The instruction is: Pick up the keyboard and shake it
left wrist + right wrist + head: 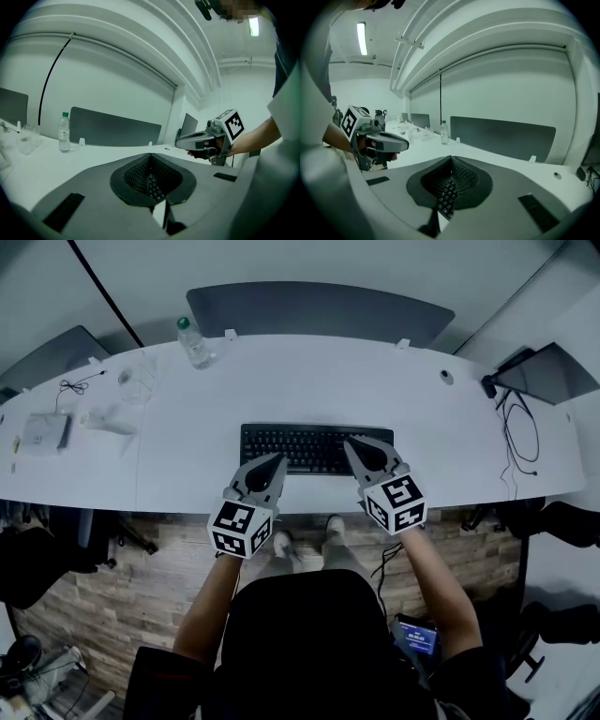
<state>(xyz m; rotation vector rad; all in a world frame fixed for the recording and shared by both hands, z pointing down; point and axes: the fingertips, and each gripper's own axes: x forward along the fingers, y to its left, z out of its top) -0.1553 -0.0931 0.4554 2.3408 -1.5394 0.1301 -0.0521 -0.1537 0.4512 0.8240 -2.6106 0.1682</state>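
Head view: left gripper [277,461], pinched shut and empty, over the left end of the flat black plastic keyboard [314,448] near the front edge of the white desk [187,427]; right gripper [352,444] likewise at its right end. Might skid off that edge if nudged by unopened tips.

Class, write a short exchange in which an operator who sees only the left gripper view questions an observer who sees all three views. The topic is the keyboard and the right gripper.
Operator: My view shows only a few keys. Where does the keyboard lie?
Observer: The keyboard lies flat at the middle of the desk, close to its front edge.
Operator: I see the right gripper only from the side. Has it gripped the keyboard?
Observer: No. The right gripper has its jaws together above the keys, with nothing between them.
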